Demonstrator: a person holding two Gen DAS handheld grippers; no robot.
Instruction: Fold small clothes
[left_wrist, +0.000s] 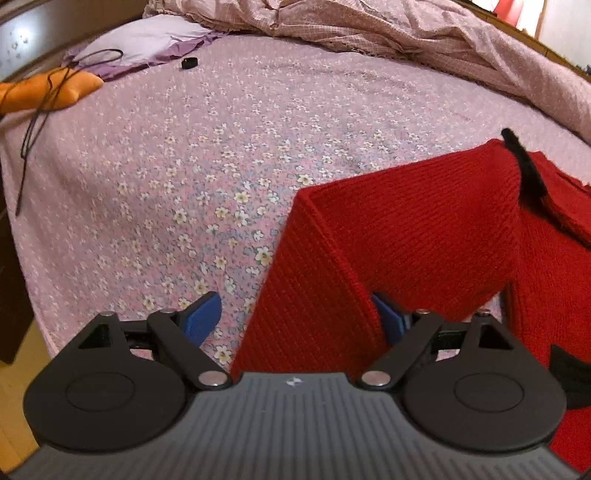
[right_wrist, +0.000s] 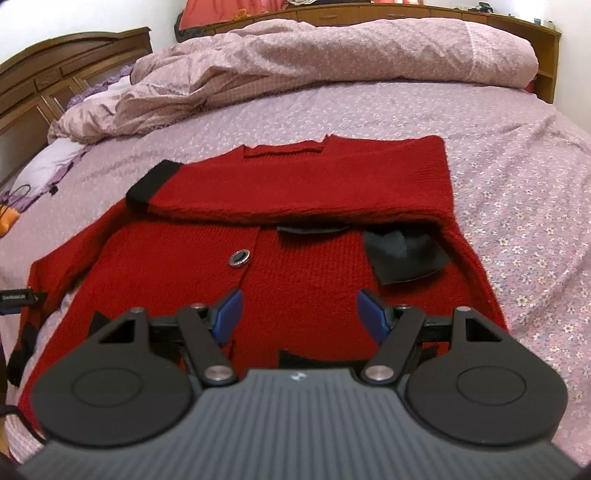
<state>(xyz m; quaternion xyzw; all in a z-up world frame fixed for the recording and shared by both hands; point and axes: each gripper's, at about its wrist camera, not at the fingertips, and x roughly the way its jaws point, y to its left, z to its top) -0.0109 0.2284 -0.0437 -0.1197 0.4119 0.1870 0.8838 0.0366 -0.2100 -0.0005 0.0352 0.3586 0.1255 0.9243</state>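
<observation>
Red knit cardigan (right_wrist: 295, 266), lying front-up on the floral bedsheet (right_wrist: 517, 184), one black-cuffed sleeve (right_wrist: 295, 184) already crossing its chest: left gripper (left_wrist: 299, 321) spreading wide astride the left side fold, right gripper (right_wrist: 299, 310) hovering unclenched above the hem, likely awaiting the left-side fold inward.

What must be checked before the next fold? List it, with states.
1. Left gripper gripping the cardigan: not ok; it is open, with red fabric between its fingers, unclamped.
2. Right gripper free: ok; open above the cardigan's front.
3. Folded sleeve lying across the chest: ok; its black cuff is on the body.
4. Sheet beside the cardigan free of clutter: ok.
5. Hem flat: cannot tell; hidden behind the right gripper.
</observation>
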